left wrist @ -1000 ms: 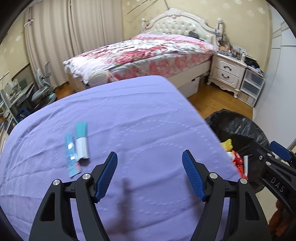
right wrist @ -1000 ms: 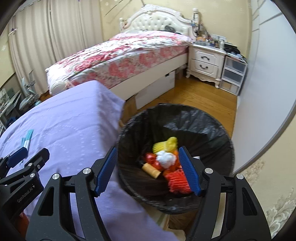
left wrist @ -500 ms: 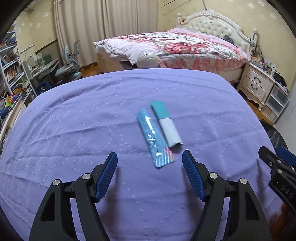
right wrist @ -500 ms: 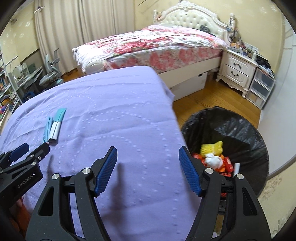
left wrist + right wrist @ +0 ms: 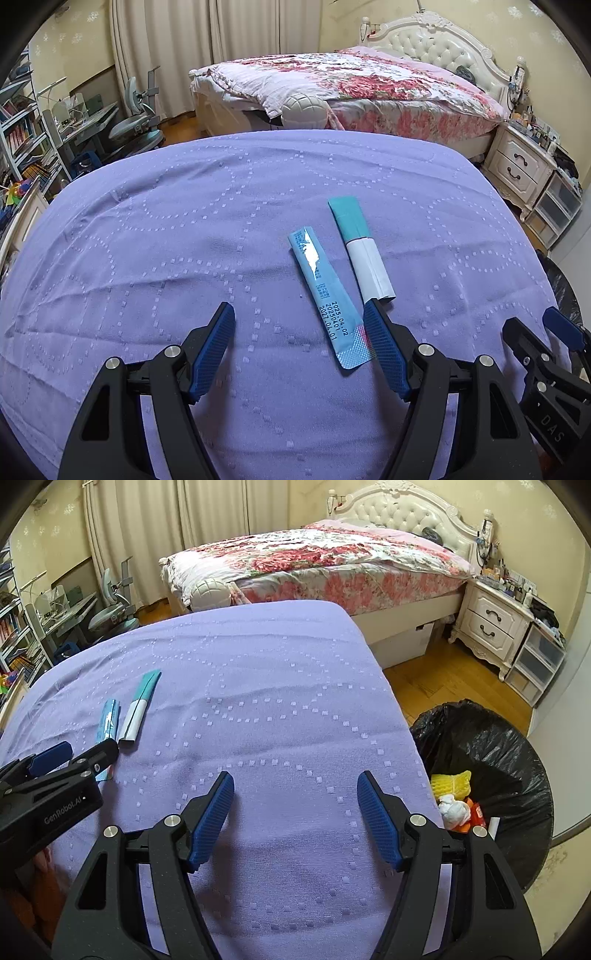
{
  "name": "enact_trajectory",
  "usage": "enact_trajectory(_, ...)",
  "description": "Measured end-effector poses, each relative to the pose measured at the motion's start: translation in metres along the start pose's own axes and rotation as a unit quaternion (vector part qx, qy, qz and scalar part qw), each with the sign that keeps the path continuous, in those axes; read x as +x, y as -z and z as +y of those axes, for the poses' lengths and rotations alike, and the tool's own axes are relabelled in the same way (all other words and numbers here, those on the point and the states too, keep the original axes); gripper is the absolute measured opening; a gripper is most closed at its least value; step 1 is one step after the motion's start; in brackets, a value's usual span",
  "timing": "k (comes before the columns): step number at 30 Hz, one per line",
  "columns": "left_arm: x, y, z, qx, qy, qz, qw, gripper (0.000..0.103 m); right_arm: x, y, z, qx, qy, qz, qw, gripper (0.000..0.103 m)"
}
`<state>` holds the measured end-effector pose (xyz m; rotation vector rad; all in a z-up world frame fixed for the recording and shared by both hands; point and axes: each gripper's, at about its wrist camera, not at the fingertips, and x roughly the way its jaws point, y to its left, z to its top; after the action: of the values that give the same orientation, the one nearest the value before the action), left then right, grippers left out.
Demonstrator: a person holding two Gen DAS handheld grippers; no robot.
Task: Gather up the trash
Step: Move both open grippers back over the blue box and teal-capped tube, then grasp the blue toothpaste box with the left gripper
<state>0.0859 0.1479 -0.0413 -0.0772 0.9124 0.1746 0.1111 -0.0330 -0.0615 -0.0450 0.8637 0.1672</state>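
Two long sachets lie side by side on the purple cloth (image 5: 184, 236): a light blue one (image 5: 325, 295) with printed dates and a teal-and-white one (image 5: 360, 243). My left gripper (image 5: 300, 314) hovers open just above the cloth, its right finger beside the blue sachet's near end. Nothing is between its pads. In the right wrist view the same blue sachet (image 5: 109, 720) and teal-and-white sachet (image 5: 138, 709) lie at the left, with the left gripper (image 5: 74, 755) partly over the blue one. My right gripper (image 5: 295, 784) is open over bare cloth (image 5: 277, 686), empty.
A bin with a black liner (image 5: 491, 738) stands on the wooden floor right of the cloth's edge, holding yellow, white and red trash (image 5: 452, 797). Behind stand a floral bed (image 5: 332, 561), a white nightstand (image 5: 491, 622), and a desk with a chair (image 5: 129, 118) at the left.
Both grippers swung left, away from the bin and over the purple cloth. The two sachets came from the left edge to right in front of the left gripper. Both stayed open.
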Motion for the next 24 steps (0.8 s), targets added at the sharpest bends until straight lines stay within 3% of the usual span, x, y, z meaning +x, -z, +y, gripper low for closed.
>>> enact_trajectory(8, -0.001, 0.002, 0.012, -0.011, -0.002, 0.006, 0.9999, 0.07, 0.001, 0.0, 0.0, -0.004, -0.001, 0.0, 1.0, 0.073)
enact_trajectory(11, 0.0, 0.001, 0.018, -0.017, -0.007, 0.004, 0.9998, 0.057, 0.001, 0.0, 0.0, -0.003, -0.001, 0.0, 1.0, 0.073)
enact_trajectory(16, -0.003, 0.002, 0.017, -0.007, -0.001, 0.0, 1.0, 0.048, 0.002, 0.001, 0.0, -0.004, 0.0, 0.0, 1.0, 0.073)
enact_trajectory(22, -0.012, 0.006, 0.026, -0.021, 0.012, -0.007, 0.9997, 0.048, 0.002, 0.002, 0.0, -0.005, 0.001, 0.0, 1.0, 0.073)
enact_trajectory(24, -0.014, 0.006, 0.029, -0.026, 0.011, -0.007, 0.9996, 0.053, 0.002, 0.002, 0.0, -0.006, 0.001, 0.001, 1.0, 0.074)
